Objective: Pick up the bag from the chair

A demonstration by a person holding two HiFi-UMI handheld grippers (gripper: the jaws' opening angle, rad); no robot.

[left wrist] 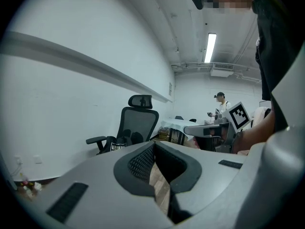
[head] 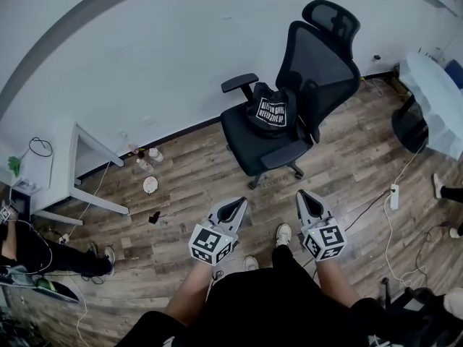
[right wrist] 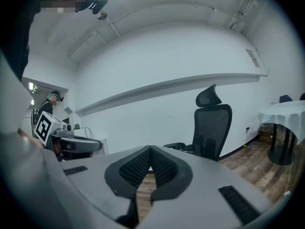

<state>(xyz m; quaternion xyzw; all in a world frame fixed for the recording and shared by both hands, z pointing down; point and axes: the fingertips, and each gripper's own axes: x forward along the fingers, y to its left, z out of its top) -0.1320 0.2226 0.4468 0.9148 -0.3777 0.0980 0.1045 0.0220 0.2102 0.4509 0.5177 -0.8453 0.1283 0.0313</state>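
Head view: floor (head: 181,176) separates bag (head: 271,111) from left tongs (head: 239,204), right tongs (head: 302,196) (2 closed, empty).

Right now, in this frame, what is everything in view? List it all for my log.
office chair: one, black mesh, by the white wall
bag: one, black with white print, on the chair seat
side table: one, white, left by the wall
bottles: small cluster, pale, on the floor by the wall; count unclear
round item: one, white, on the floor near the bottles
power strip: one, white, on the floor at right
covered table: one, white cloth, far right
bystander: one, dark trousers, left edge
floor: wood planks
left gripper: grey, jaws together, empty
right gripper: grey, jaws together, empty
own shoes: two, white
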